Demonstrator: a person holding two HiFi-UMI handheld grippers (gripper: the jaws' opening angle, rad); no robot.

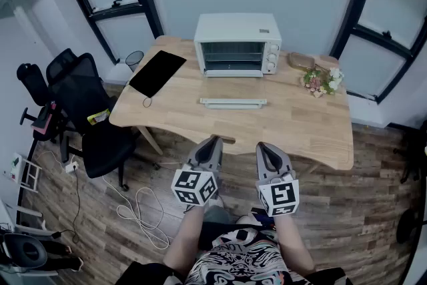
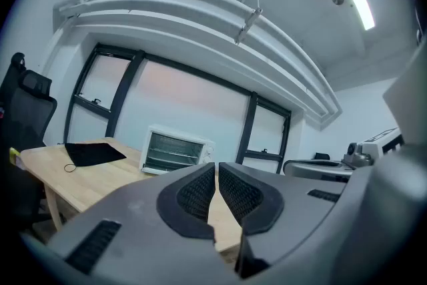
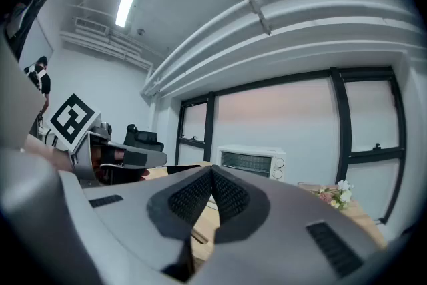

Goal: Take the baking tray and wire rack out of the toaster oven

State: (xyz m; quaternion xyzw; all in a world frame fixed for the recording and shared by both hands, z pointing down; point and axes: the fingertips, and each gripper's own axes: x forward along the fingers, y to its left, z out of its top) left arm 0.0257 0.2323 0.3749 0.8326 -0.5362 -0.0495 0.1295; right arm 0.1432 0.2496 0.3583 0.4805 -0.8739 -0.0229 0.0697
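Observation:
The white toaster oven (image 1: pixel 237 45) stands at the back of the wooden table (image 1: pixel 300 123), its glass front facing me, with rack bars showing through it. A long pale flat piece (image 1: pixel 233 102) lies on the table in front of the oven. My left gripper (image 1: pixel 212 141) and right gripper (image 1: pixel 265 147) hover side by side over the table's near edge, both shut and empty, pointing at the oven. In the left gripper view the oven (image 2: pixel 175 150) sits beyond the shut left gripper (image 2: pixel 217 167). In the right gripper view the oven (image 3: pixel 252 161) lies past the shut right gripper (image 3: pixel 211 171).
A black mat (image 1: pixel 157 72) with a cable lies on the table's left part. A flower bunch (image 1: pixel 323 80) and a small wooden board (image 1: pixel 301 61) are at the right of the oven. A black office chair (image 1: pixel 80 103) stands left of the table, with cables (image 1: pixel 143 210) on the floor.

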